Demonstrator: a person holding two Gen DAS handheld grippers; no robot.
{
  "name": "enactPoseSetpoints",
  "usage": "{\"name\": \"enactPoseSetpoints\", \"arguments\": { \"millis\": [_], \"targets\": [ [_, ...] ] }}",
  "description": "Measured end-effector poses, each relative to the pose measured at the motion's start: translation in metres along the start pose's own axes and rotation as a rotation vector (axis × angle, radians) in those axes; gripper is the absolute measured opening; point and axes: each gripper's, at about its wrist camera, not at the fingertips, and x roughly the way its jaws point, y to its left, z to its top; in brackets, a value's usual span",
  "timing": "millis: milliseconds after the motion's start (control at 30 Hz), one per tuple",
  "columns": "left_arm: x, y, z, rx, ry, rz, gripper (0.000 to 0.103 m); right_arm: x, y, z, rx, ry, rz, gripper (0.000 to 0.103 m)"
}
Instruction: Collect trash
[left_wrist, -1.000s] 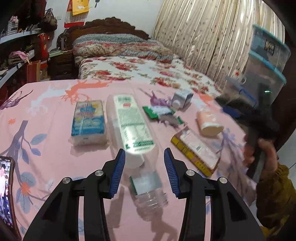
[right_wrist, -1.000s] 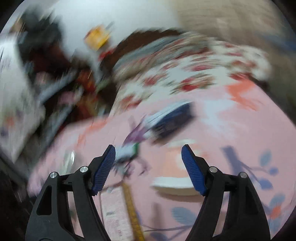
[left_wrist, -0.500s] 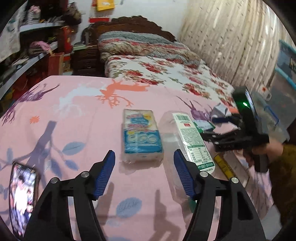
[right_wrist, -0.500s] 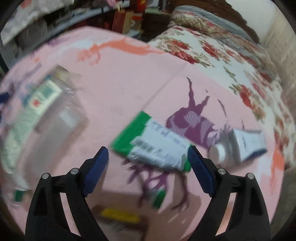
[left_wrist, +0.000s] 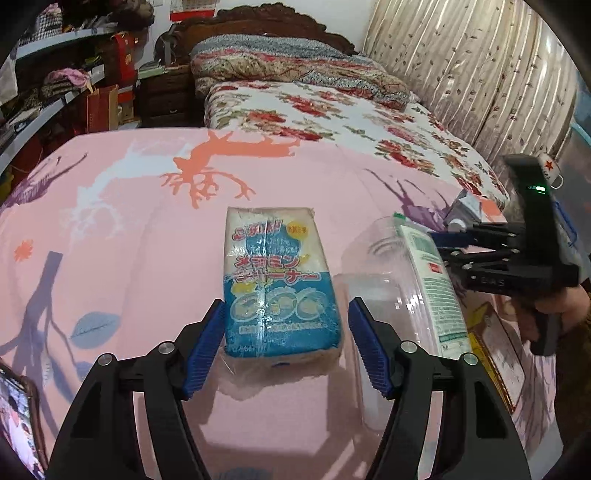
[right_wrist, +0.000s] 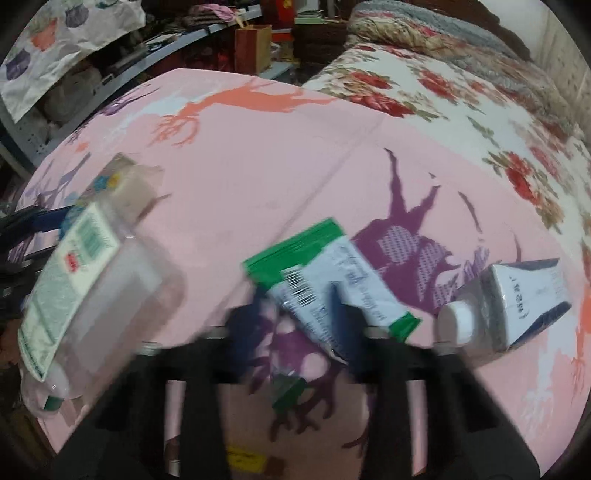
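Observation:
A blue-and-white wrapped pack (left_wrist: 277, 291) lies on the pink cloth. My left gripper (left_wrist: 288, 345) is open with its jaws closing; the pack's near end sits between the pads, with gaps on both sides. A clear plastic bottle (left_wrist: 406, 288) with a green-and-white label lies just right of it. My right gripper (right_wrist: 295, 328) is blurred and its jaws are closing around the near end of a white-and-green wrapper (right_wrist: 325, 280). The left pad still stands apart from the wrapper. In the left wrist view the right gripper (left_wrist: 443, 247) reaches in behind the bottle, held by a person's hand (left_wrist: 561, 306).
A small carton with a white cap (right_wrist: 517, 302) lies right of the wrapper. A yellow box (left_wrist: 491, 332) sits near the table's right edge and a phone (left_wrist: 14, 417) at the near left. Beyond the table are a floral bed (left_wrist: 332, 110), a curtain and cluttered shelves (left_wrist: 55, 74).
My left gripper has shifted left from the bottle to the pack, its jaws wider than a second ago. My right gripper swung down over the wrapper and its jaws narrowed sharply.

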Motion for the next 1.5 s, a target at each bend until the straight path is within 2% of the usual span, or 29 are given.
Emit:
{"name": "enactPoseSetpoints", "arguments": {
  "millis": [67, 167, 267, 433, 500, 600, 633, 667, 700, 767, 867, 1033, 1133, 1200, 1233, 1267, 1300, 1333, 1367, 1400, 1433, 1500],
  "targets": [
    [0.001, 0.002, 0.001, -0.004, -0.010, 0.001, 0.055, 0.000, 0.003, -0.002, 0.009, -0.005, 0.007, 0.013],
    [-0.003, 0.009, 0.001, -0.033, -0.014, 0.003, 0.053, -0.007, 0.004, -0.007, 0.051, -0.038, 0.017, 0.008],
    [-0.019, 0.013, 0.003, -0.056, -0.046, -0.003, 0.052, -0.034, 0.006, -0.011, 0.086, -0.128, 0.050, 0.008],
    [-0.069, 0.017, 0.012, -0.079, -0.149, -0.024, 0.053, -0.084, 0.006, -0.020, 0.137, -0.250, 0.124, 0.008],
    [-0.085, 0.013, 0.013, -0.083, -0.171, -0.060, 0.053, -0.092, 0.005, -0.020, 0.120, -0.253, 0.104, 0.008],
    [-0.098, 0.005, 0.012, -0.081, -0.181, -0.108, 0.054, -0.079, -0.005, -0.016, 0.107, -0.172, 0.036, 0.019],
    [-0.101, 0.001, 0.010, -0.079, -0.179, -0.127, 0.054, -0.068, -0.013, -0.012, 0.113, -0.121, 0.017, 0.054],
    [-0.103, -0.003, 0.008, -0.075, -0.174, -0.145, 0.054, -0.060, -0.019, -0.010, 0.122, -0.096, 0.002, 0.081],
    [-0.104, -0.007, 0.005, -0.069, -0.170, -0.158, 0.054, -0.058, -0.023, -0.009, 0.120, -0.108, -0.003, 0.100],
    [-0.104, -0.013, 0.001, -0.057, -0.164, -0.174, 0.055, -0.049, -0.026, -0.004, 0.082, -0.095, -0.012, 0.096],
    [-0.102, -0.019, -0.004, -0.040, -0.144, -0.198, 0.055, -0.032, -0.027, 0.007, 0.036, -0.036, 0.007, 0.096],
    [-0.094, -0.023, -0.007, -0.021, -0.126, -0.241, 0.055, -0.002, -0.038, 0.017, 0.009, 0.029, -0.031, 0.096],
    [-0.090, -0.024, -0.007, -0.011, -0.120, -0.257, 0.056, 0.006, -0.037, 0.014, -0.021, 0.037, -0.044, 0.099],
    [-0.087, -0.022, -0.006, -0.013, -0.119, -0.261, 0.056, 0.008, -0.027, 0.008, -0.066, 0.055, -0.031, 0.085],
    [-0.086, -0.021, -0.004, -0.017, -0.119, -0.262, 0.056, 0.008, -0.022, 0.006, -0.087, 0.062, -0.033, 0.066],
    [-0.085, -0.020, -0.003, -0.023, -0.118, -0.263, 0.056, 0.004, -0.018, 0.004, -0.091, 0.058, 0.023, 0.048],
    [-0.083, -0.018, -0.002, -0.031, -0.117, -0.263, 0.056, 0.000, -0.012, 0.002, -0.103, 0.053, 0.013, 0.044],
    [-0.082, -0.017, -0.002, -0.036, -0.116, -0.262, 0.056, -0.003, -0.006, 0.000, -0.125, 0.047, -0.004, 0.036],
    [-0.082, -0.015, -0.002, -0.041, -0.114, -0.261, 0.056, -0.006, -0.001, -0.002, -0.128, 0.039, 0.001, 0.028],
    [-0.081, -0.014, -0.002, -0.045, -0.114, -0.259, 0.056, -0.008, 0.001, -0.004, -0.120, 0.034, 0.013, 0.025],
    [-0.082, -0.012, -0.002, -0.048, -0.115, -0.257, 0.056, -0.011, 0.002, -0.005, -0.108, 0.029, 0.030, 0.009],
    [-0.084, -0.010, -0.002, -0.054, -0.121, -0.252, 0.056, -0.017, 0.008, -0.010, -0.078, 0.016, 0.052, 0.007]
  ]
}}
